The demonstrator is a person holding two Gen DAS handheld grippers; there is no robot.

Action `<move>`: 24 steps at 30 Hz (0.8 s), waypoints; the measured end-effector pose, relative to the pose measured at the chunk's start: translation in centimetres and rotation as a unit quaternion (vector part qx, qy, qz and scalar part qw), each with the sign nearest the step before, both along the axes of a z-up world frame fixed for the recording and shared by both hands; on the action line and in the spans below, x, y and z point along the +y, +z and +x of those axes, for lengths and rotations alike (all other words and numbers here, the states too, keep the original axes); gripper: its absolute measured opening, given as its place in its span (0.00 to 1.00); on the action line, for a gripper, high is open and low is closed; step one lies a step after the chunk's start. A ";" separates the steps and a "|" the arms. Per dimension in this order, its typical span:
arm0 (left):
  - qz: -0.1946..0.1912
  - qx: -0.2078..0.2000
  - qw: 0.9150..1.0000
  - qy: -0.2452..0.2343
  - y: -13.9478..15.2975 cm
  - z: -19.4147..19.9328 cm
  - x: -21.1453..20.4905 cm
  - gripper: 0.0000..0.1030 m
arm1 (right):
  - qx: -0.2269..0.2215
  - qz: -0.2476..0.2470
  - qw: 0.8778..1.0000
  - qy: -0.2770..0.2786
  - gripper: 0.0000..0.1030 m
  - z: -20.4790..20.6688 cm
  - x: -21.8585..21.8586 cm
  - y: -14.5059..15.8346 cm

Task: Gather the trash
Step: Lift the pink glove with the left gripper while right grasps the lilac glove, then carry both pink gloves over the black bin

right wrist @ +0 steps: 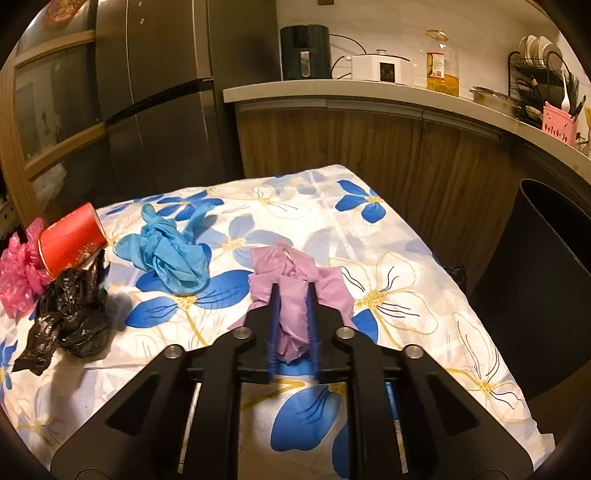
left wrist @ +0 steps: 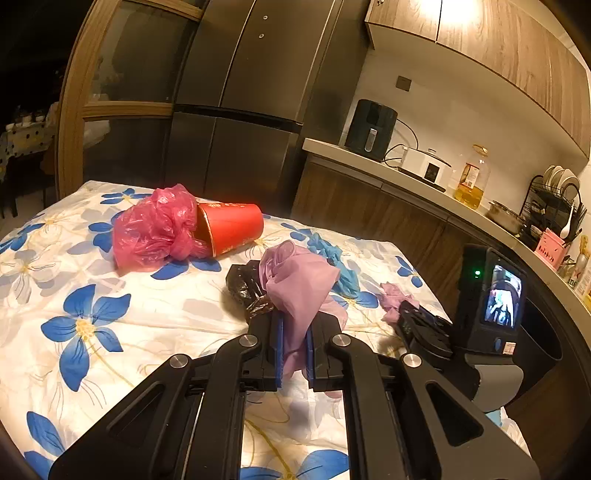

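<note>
Left hand-held gripper [left wrist: 295, 325] clamped on lilac glove [left wrist: 295, 288] — right hand-held gripper [right wrist: 291, 295] pinching another [right wrist: 291, 280]

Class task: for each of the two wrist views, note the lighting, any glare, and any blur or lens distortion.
Left wrist view: warm dim light, blown-out glare on the upper cabinet, the counter edge bowed by the fisheye, dark corners. Right wrist view: same amber cast, the counter edge curved, blue pads of the hand-held gripper slightly smeared.

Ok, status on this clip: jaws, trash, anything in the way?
Left gripper shut on purple glove, lifted. Right gripper shut on second purple glove, on table. Bin path clear.
</note>
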State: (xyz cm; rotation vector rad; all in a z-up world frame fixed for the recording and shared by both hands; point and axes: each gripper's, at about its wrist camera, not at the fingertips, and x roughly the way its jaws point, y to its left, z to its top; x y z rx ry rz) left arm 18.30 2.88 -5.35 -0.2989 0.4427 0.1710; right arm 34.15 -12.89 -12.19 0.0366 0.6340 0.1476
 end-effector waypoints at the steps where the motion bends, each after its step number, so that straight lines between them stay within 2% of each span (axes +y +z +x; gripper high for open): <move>1: 0.001 0.001 1.000 0.002 0.1 0.0 0.0 0.09 | -0.003 0.002 1.000 0.001 0.09 -0.1 0.0 0.1; 7: 0.010 0.002 1.000 0.016 0.5 -0.7 0.2 0.09 | -0.033 0.026 0.999 0.003 0.04 -1.5 -1.0 1.7; 15: 0.017 -0.005 1.000 0.020 1.6 -1.3 -0.3 0.08 | -0.079 0.054 0.995 0.030 0.04 -6.9 -3.0 5.0; 24: 0.023 -0.012 1.000 0.009 2.5 -2.1 -2.0 0.08 | -0.110 0.068 0.991 0.037 0.03 -11.5 -5.6 7.6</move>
